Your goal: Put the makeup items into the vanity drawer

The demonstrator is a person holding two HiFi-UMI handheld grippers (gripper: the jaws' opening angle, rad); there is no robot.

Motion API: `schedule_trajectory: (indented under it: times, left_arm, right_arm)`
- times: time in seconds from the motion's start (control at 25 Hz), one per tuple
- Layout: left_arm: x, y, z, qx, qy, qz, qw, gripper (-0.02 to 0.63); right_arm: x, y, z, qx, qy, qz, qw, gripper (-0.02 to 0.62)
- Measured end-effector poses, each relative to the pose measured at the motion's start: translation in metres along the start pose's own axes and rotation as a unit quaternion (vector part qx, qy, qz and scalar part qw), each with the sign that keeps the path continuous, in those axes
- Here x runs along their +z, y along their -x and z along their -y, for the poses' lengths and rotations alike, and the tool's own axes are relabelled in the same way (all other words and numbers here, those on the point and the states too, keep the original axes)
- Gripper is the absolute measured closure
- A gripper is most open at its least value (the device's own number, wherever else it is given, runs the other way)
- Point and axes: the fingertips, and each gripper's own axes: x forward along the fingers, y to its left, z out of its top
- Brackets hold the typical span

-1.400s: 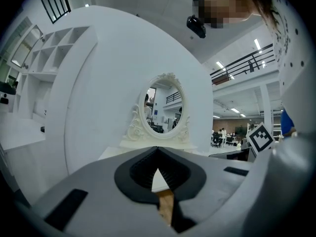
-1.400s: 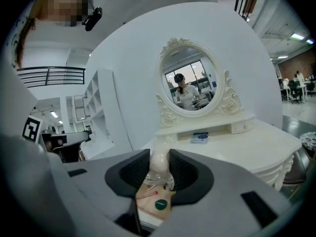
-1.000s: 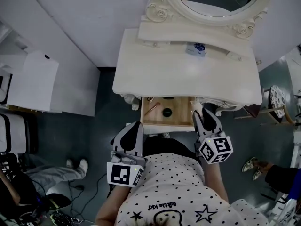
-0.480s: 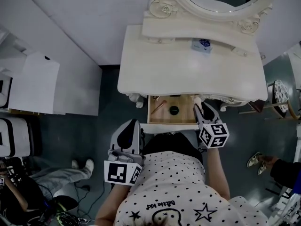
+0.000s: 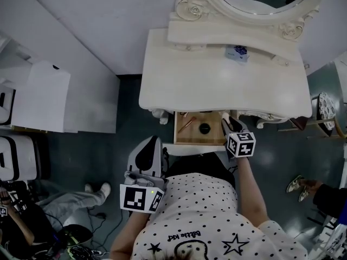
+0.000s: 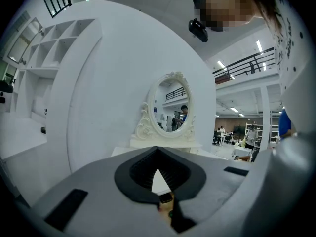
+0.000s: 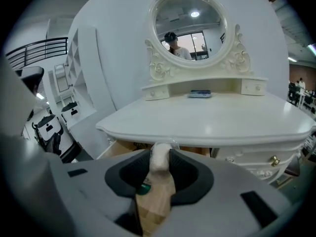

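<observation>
Your right gripper (image 5: 227,124) has its jaws pinching the drawer (image 5: 216,138) at its 3 o'clock edge, probably to slide it. The pencil (image 5: 186,125) and compact (image 5: 204,128) lie inside (a blue box (image 5: 237,52) sits at the counter's (image 5: 217,91) 12 o'clock). Your left gripper (image 5: 151,144) idles at 7 o'clock, its jaws pressed together and empty.

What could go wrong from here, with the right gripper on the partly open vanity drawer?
1. The right gripper clamps the drawer at its right side only; an off-centre push may skew and jam it.
2. Its jaws sit close under the tabletop edge and could get pinched.
3. The small box on the shelf may be left out.
</observation>
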Motion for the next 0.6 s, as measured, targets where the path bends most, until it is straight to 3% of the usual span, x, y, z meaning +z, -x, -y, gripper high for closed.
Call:
schedule_trajectory:
  times: [0.6]
  left_arm:
    - [-0.007, -0.016, -0.003, 0.005, 0.008, -0.019, 0.9998, 0.597]
  right_arm:
    - [-0.053, -0.056, 0.003, 0.016, 0.02, -0.126, 0.992, 0.463]
